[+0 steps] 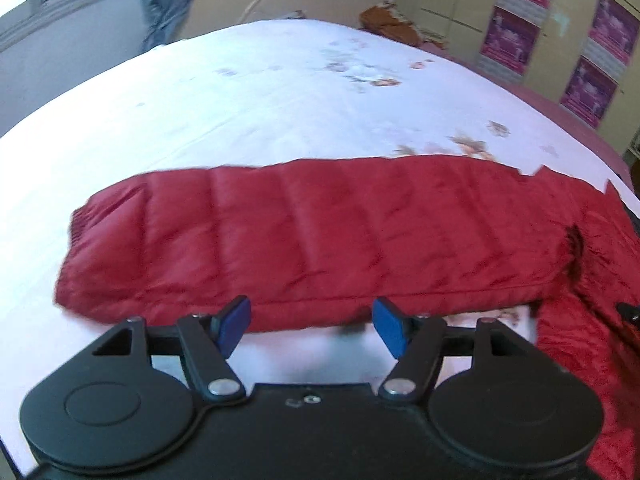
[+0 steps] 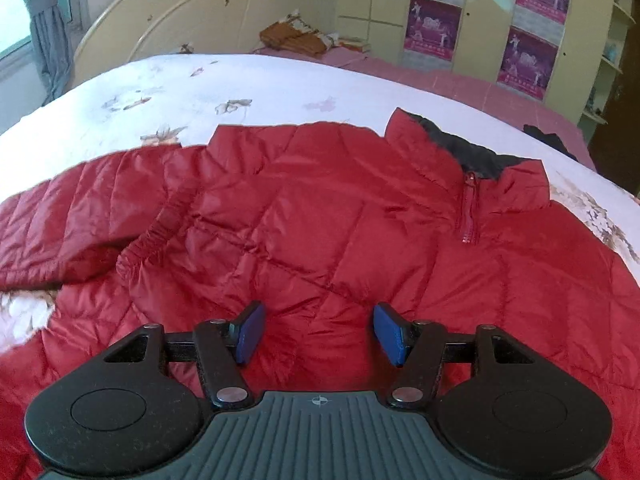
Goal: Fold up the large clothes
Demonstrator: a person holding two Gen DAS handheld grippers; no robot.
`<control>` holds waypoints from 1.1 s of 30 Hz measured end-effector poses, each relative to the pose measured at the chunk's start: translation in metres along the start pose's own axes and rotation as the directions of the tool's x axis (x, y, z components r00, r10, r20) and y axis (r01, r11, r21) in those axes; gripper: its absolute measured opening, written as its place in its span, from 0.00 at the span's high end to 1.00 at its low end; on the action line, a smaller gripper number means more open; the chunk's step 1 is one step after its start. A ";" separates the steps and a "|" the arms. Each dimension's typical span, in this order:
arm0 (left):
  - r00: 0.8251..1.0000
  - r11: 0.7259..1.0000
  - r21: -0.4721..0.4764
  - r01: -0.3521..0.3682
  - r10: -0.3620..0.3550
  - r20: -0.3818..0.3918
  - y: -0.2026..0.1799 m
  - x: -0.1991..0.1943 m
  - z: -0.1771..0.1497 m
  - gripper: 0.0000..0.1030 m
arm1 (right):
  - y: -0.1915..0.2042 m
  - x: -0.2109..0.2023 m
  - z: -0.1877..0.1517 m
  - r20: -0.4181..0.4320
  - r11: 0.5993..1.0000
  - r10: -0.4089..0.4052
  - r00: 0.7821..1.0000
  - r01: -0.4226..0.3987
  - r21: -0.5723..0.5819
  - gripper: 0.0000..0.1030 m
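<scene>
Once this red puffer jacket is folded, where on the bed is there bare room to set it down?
Most bare white floral bedsheet lies between the red quilted puffer jacket's outstretched sleeve and the cream headboard. A narrow strip shows near the open left gripper. The near side is crowded: the jacket fills it under the open right gripper. Brown folded clothes occupy the far corner.

A home bedroom: bed [image 2: 280,80], headboard [image 2: 192,16], wardrobe [image 2: 480,8].

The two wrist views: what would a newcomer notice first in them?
First, the red quilted jacket spread flat on the white flowered bedspread, its dark-lined collar toward the far right. Next, its long sleeve stretched out sideways in the left view. Both grippers, left and right, hang open, holding nothing.
</scene>
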State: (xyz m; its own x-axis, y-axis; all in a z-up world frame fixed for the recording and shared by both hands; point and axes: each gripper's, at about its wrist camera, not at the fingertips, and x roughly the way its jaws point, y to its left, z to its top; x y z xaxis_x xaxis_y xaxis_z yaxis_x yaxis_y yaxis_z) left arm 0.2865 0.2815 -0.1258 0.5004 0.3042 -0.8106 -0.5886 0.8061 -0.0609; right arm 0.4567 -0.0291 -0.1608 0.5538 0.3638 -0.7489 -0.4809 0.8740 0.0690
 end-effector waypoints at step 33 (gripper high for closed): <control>0.974 0.919 -0.385 0.091 -0.002 0.226 0.086 -0.005 0.014 0.94 | 0.011 0.009 -0.007 -0.010 1.000 -0.008 1.000 0.007 -0.009 0.41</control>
State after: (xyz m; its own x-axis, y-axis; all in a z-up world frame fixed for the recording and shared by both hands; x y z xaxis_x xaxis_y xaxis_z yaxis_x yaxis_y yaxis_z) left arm 0.2426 0.3560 -0.1187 0.6316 0.4096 -0.6582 -0.7397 0.5726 -0.3535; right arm 0.4513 -0.0186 -0.1714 0.5507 0.3540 -0.7560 -0.4832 0.8737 0.0572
